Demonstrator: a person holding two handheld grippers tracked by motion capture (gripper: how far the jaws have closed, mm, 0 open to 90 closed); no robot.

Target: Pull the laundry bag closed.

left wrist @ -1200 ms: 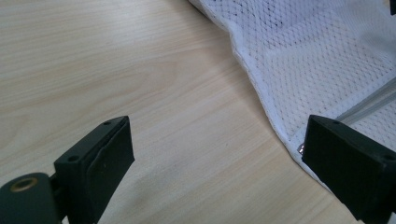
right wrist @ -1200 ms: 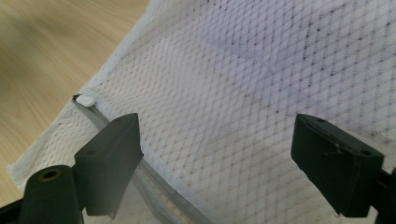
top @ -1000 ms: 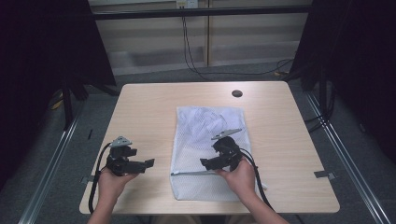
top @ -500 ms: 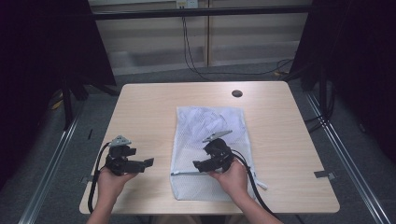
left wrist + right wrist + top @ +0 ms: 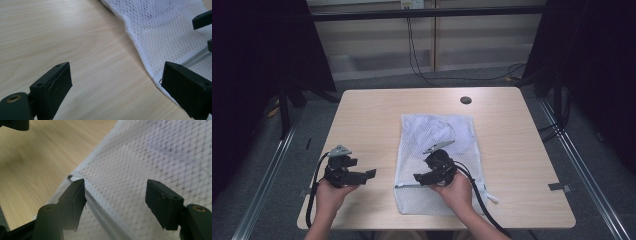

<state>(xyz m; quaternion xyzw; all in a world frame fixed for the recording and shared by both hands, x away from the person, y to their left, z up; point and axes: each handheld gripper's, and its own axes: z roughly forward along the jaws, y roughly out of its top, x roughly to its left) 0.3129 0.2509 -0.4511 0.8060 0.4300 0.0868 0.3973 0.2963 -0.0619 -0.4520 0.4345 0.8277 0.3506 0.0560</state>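
Observation:
A white mesh bag (image 5: 439, 150) lies flat on the middle of the wooden table (image 5: 372, 125), with crumpled white cloth inside its far end. A zipper (image 5: 100, 207) runs across its near part. My right gripper (image 5: 421, 178) hovers open over that zipper near the bag's left edge, pointing left; in the right gripper view its jaws (image 5: 117, 200) straddle the zipper line, whose metal end (image 5: 70, 178) lies just past them. My left gripper (image 5: 368, 174) stands open over bare wood left of the bag, pointing right; the mesh bag (image 5: 170, 27) edge reaches its right jaw.
A dark round hole (image 5: 465, 100) sits in the table near its far edge. Cables trail from both grippers off the near edge. Black curtains and metal floor rails flank the table.
My right gripper has moved left along the zipper toward the bag's left edge. The left gripper has barely moved.

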